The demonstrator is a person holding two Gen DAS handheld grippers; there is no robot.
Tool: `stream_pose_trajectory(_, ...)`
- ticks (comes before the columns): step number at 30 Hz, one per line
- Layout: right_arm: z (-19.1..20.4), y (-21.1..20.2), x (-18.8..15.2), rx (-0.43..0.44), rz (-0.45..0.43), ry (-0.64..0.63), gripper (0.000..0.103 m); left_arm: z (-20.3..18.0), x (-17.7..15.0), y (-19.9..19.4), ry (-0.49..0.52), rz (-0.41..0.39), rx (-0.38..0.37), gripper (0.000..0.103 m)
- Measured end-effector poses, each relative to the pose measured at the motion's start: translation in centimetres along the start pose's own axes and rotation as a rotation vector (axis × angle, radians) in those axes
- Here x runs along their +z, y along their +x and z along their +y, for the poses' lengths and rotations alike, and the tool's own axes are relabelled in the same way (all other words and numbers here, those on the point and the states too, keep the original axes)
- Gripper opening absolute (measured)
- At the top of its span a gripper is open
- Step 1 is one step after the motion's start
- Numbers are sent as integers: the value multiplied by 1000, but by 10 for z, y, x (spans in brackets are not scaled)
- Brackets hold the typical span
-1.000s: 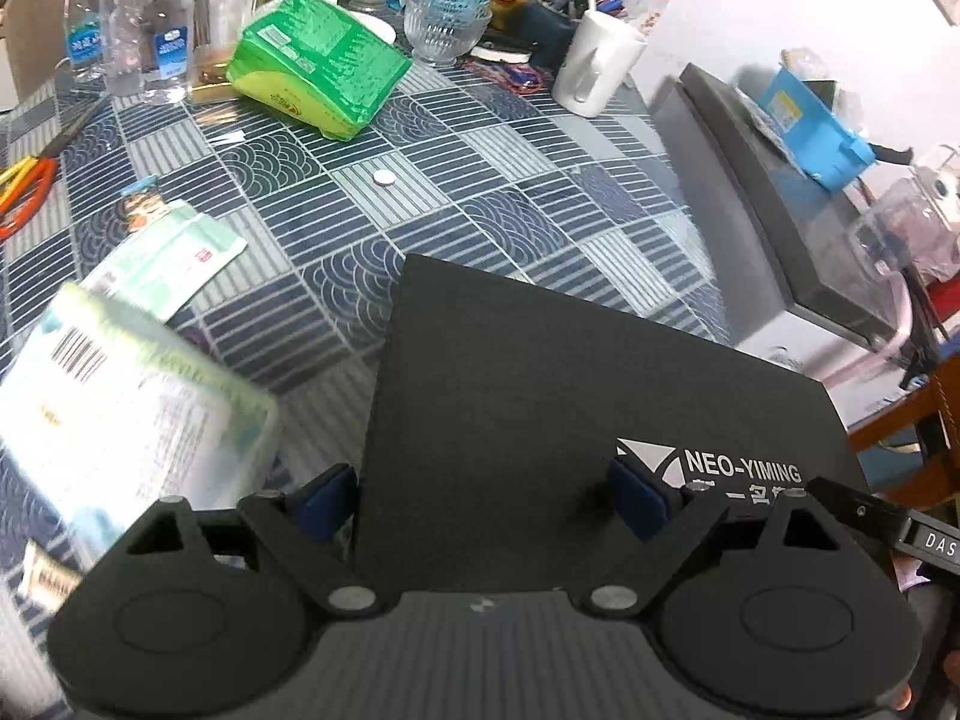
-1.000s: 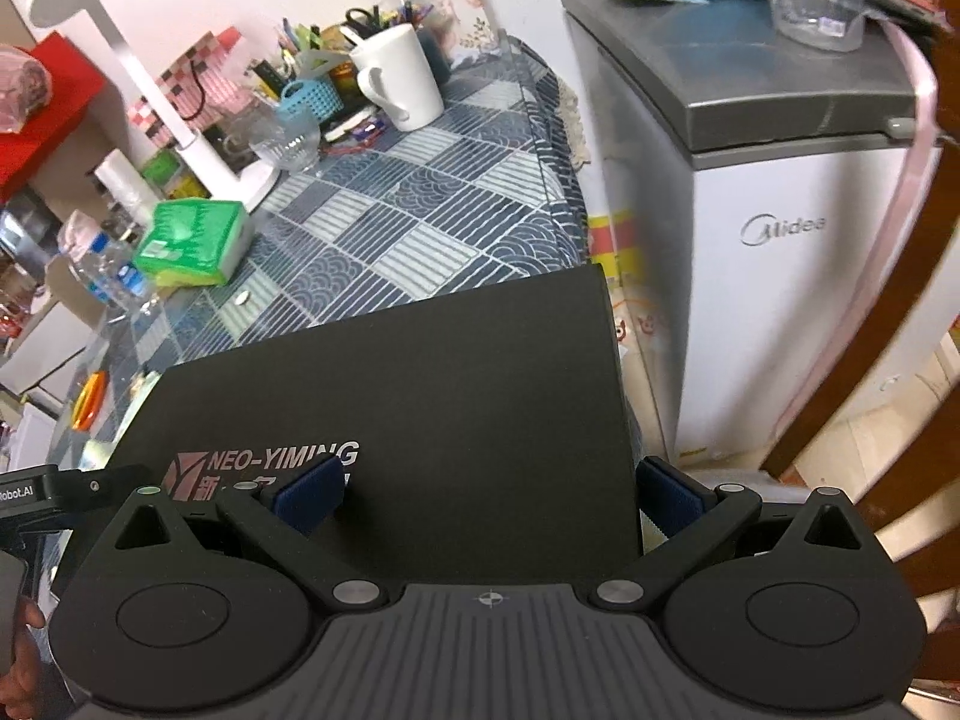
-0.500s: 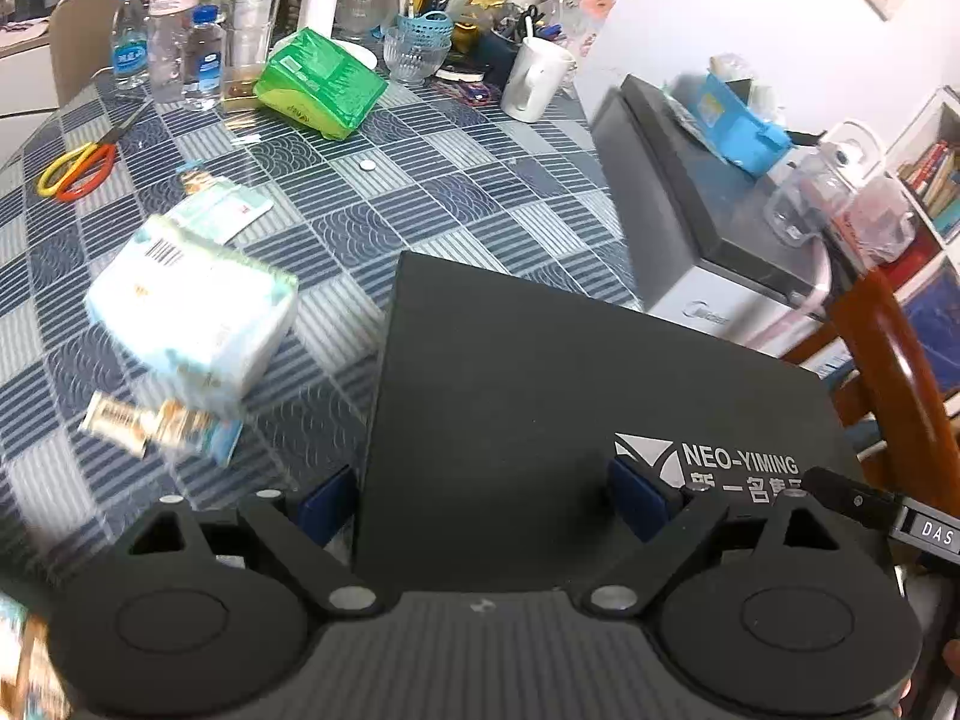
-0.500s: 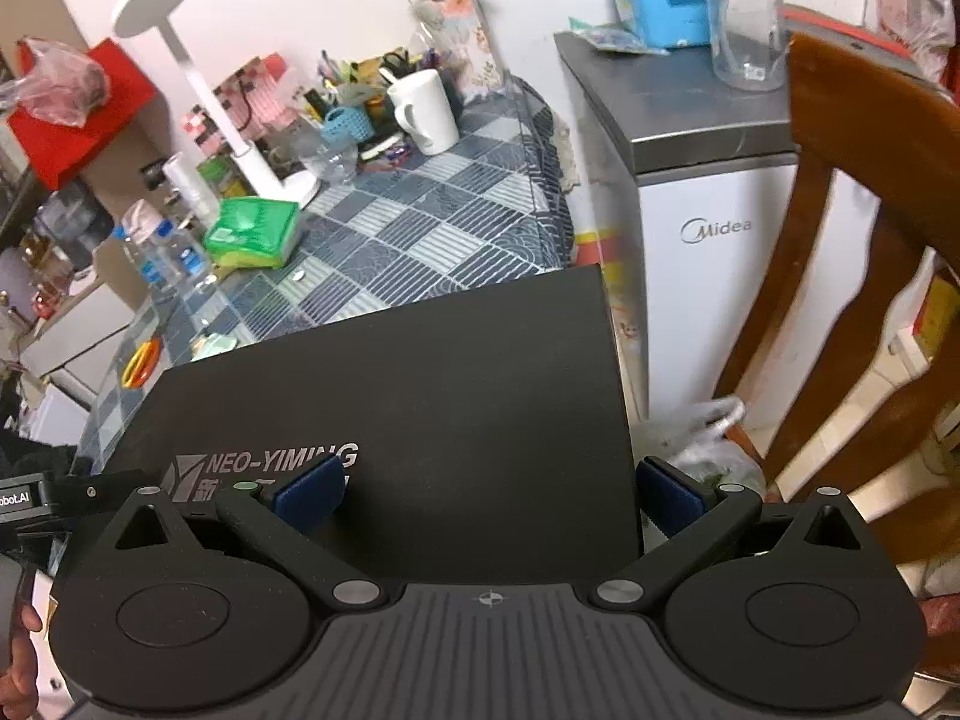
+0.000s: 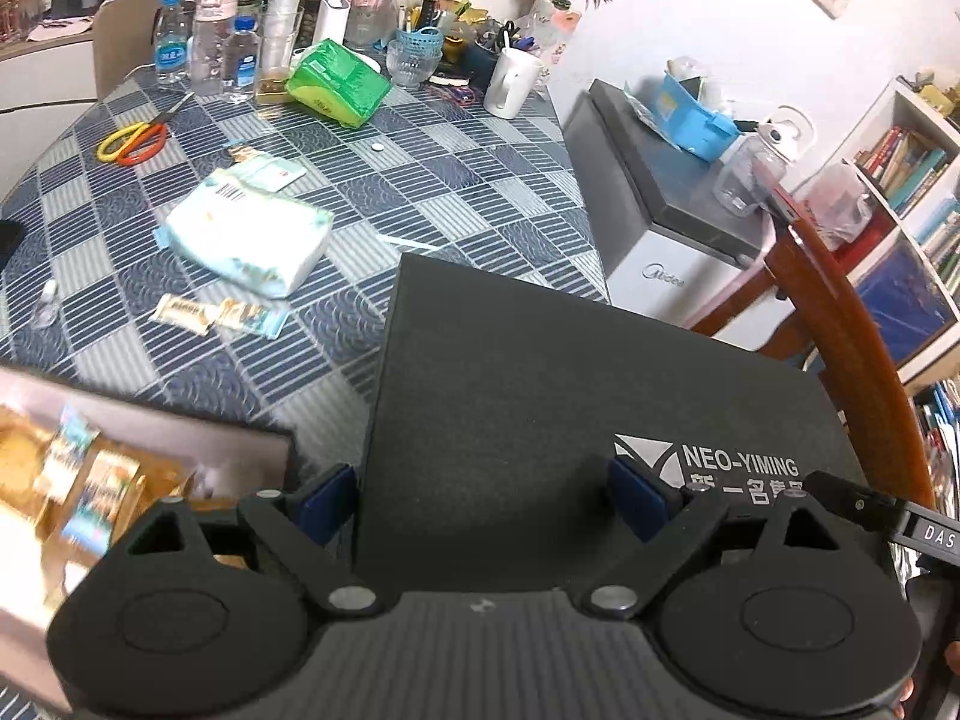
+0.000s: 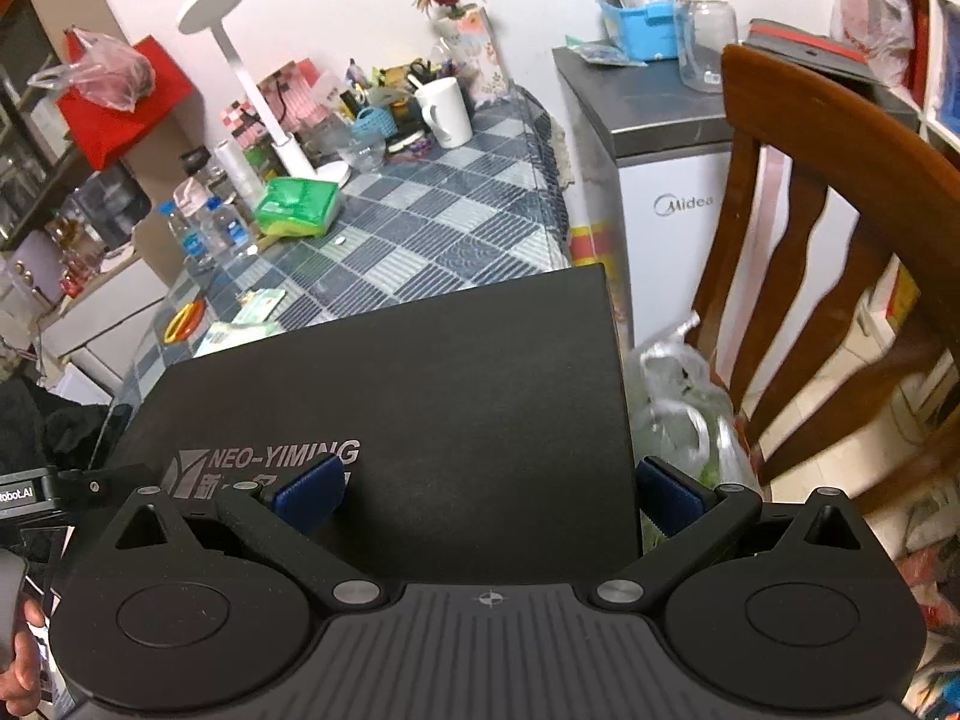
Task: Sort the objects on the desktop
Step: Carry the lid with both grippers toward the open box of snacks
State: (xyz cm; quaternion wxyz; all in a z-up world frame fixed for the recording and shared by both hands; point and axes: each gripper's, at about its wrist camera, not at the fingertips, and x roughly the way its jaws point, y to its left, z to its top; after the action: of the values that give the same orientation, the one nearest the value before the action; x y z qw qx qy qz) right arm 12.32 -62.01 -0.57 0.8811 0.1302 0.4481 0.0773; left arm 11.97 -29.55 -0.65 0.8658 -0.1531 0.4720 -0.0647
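A flat black lid or board printed NEO-YIMING (image 5: 540,396) is held in the air by both grippers. My left gripper (image 5: 480,507) is shut on its left part. My right gripper (image 6: 486,489) is shut on its right part (image 6: 420,396). Below at the left, an open box with snack packets (image 5: 78,468) shows, blurred. On the patterned table (image 5: 456,192) lie a white tissue pack (image 5: 249,237), snack bars (image 5: 216,315), scissors (image 5: 135,138) and a green tissue pack (image 5: 336,81).
Water bottles (image 5: 204,48), a white mug (image 5: 510,84), a glass bowl (image 5: 411,63) and pen holders stand at the table's far edge. A small Midea fridge (image 6: 672,180) with a blue bin stands right of the table. A wooden chair (image 6: 840,240) and a plastic bag (image 6: 684,396) are close by.
Both grippers have risen and pulled back with the black board. The table looks farther away, and the open snack box has come into view under the left gripper.
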Motion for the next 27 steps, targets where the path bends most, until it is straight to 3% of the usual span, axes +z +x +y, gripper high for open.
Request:
stream_pose_trajectory(15, 47, -69, -118, -37, -27, 116, 103, 41, -68, -74, 128, 28, -38, 103)
stream_pose_trajectory(27, 65, -105, -172, 42, 3, 49, 103, 62, -136, -132, 69, -10, 23, 103)
